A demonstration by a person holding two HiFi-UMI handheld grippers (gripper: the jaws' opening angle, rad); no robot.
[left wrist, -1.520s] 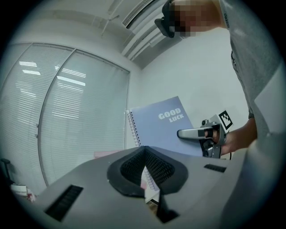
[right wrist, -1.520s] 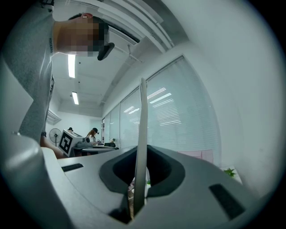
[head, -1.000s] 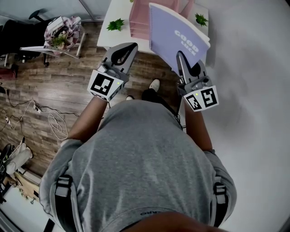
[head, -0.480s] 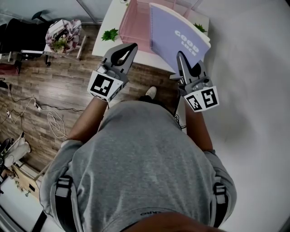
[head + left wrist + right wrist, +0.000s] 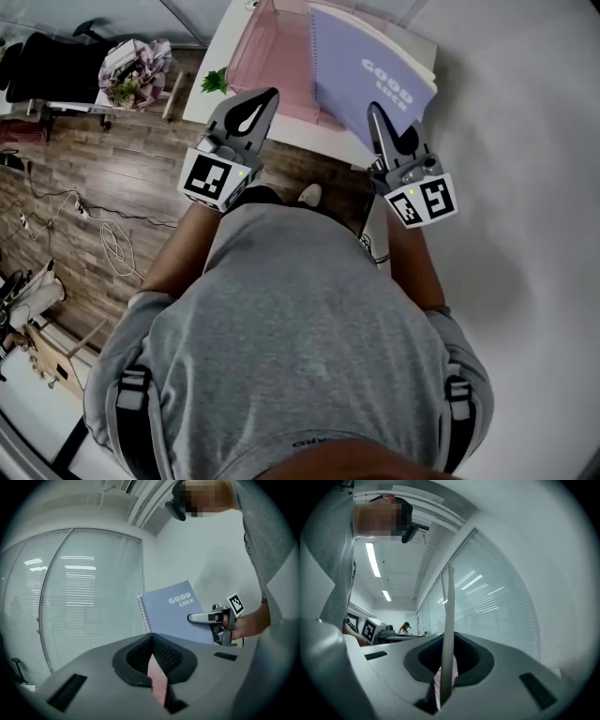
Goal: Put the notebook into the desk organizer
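Head view: the lilac notebook (image 5: 370, 80) stands on edge, pinched at a corner in the right gripper (image 5: 380, 117). Its long axis runs away from the person, over the pink desk organizer (image 5: 267, 66), with the spiral edge farthest out. The left gripper (image 5: 248, 108) is closed and empty. The organizer sits on a white desk (image 5: 211, 61) between a wooden floor (image 5: 103, 206) and a white wall (image 5: 525, 187).

The lavender spiral-bound notebook (image 5: 375, 80) has "GOOD LUCK" printed on its cover in white capital letters, on two lines. The words can be read in the head view and the left gripper view.
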